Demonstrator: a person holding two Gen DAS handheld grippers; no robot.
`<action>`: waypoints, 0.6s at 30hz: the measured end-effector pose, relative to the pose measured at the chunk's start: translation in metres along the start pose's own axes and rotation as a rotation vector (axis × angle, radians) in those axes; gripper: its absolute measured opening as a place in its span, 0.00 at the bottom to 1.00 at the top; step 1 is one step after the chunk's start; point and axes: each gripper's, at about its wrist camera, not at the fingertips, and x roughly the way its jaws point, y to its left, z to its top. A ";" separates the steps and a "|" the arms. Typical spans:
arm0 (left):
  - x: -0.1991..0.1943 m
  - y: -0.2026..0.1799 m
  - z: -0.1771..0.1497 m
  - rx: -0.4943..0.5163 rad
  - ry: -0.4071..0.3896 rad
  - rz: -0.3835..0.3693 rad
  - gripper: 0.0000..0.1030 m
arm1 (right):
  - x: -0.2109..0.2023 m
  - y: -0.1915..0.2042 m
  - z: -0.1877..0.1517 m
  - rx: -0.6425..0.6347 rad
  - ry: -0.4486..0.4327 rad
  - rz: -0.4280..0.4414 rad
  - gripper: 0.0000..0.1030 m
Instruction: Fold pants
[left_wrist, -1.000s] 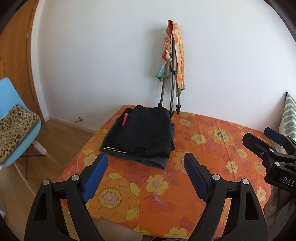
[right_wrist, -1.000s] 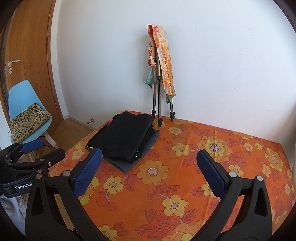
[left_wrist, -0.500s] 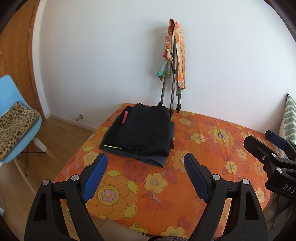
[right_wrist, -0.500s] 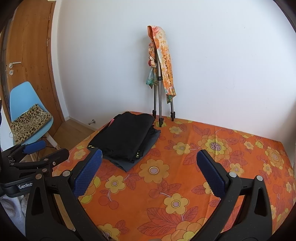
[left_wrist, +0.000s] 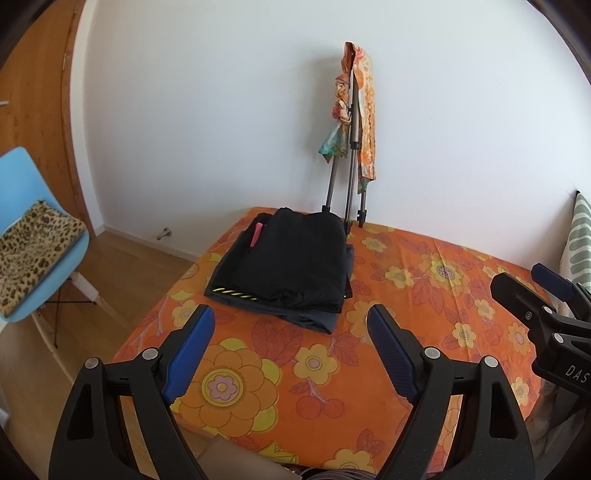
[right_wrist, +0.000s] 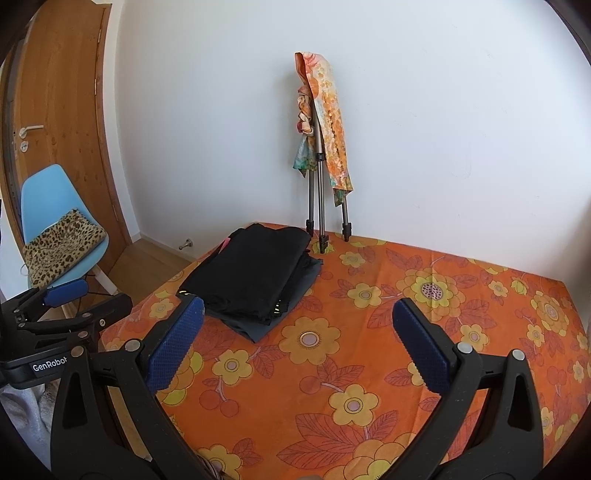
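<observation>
On the far-left corner of the orange floral-cloth surface (left_wrist: 406, 302) sits a neat stack of folded black pants (left_wrist: 291, 262), folding looks done, both left hand-held gripper (left_wrist: 291, 325) and right hand-held gripper (right_wrist: 297, 319) spread, empty, hovering well short.

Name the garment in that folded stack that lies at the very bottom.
The grey garment lies lowest: its lighter edge sticks out from under the black pants folded above it.

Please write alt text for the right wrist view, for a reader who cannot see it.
A stack of folded dark pants lies on a table under an orange flowered tablecloth, beyond the open, empty right gripper. A tripod draped with patterned cloth stands by the white wall; the left gripper shows at left.
</observation>
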 end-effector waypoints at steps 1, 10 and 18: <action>0.000 0.000 0.000 -0.002 0.000 0.000 0.82 | 0.000 -0.001 0.000 0.004 0.001 -0.001 1.00; -0.005 0.000 0.000 0.000 -0.013 0.005 0.82 | 0.001 -0.006 -0.001 0.026 0.006 -0.002 1.00; -0.007 0.000 -0.002 0.001 -0.026 0.011 0.82 | 0.002 -0.009 -0.002 0.038 0.010 0.000 1.00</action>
